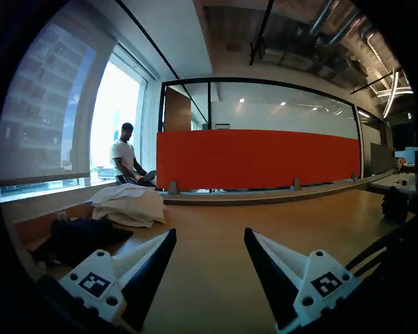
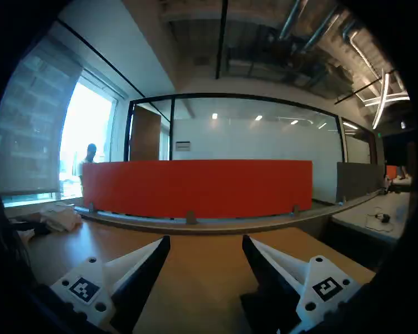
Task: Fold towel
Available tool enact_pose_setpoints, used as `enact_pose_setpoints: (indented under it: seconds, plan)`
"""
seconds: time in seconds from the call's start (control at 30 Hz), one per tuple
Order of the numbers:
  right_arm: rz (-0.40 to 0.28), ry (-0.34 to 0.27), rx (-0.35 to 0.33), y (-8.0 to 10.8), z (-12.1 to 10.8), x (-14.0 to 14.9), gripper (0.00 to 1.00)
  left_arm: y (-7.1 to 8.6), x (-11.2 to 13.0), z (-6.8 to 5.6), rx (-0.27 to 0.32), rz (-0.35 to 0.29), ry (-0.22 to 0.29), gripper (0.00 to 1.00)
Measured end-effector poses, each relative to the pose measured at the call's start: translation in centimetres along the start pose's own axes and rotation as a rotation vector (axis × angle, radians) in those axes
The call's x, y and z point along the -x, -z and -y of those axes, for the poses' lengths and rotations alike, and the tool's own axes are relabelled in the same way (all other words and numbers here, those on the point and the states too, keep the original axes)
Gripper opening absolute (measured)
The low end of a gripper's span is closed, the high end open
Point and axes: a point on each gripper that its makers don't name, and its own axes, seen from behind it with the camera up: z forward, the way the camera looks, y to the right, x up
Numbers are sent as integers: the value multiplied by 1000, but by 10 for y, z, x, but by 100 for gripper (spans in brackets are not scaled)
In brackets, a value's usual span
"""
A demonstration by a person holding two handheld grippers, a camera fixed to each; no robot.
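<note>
A heap of white towels [image 1: 130,203] lies on the wooden table [image 1: 276,222] at the far left, close to the window. My left gripper [image 1: 209,235] is open and held low over the table, some way short of the heap and to its right, with nothing between its fingers. In the right gripper view the same white towels [image 2: 59,217] look small at the far left edge of the table [image 2: 209,261]. My right gripper [image 2: 205,240] is open as well, empty, pointing at the orange divider.
A dark cloth [image 1: 78,238] lies in front of the white heap. An orange divider [image 1: 256,158] runs along the table's far edge. A person [image 1: 125,160] sits behind it by the window. A black object [image 1: 395,203] sits at the right. Another desk [image 2: 379,214] stands to the right.
</note>
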Motion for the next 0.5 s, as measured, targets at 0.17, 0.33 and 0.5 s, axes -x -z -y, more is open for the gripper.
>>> enact_pose_setpoints:
  seconds: [0.17, 0.33, 0.5]
  plan:
    - [-7, -5, -1, 3, -3, 17, 100, 0, 0, 0, 0, 0, -1, 90]
    - [0, -19, 4, 3, -5, 36, 100, 0, 0, 0, 0, 0, -1, 90]
    - [7, -44, 31, 3, -11, 54, 100, 0, 0, 0, 0, 0, 0, 90]
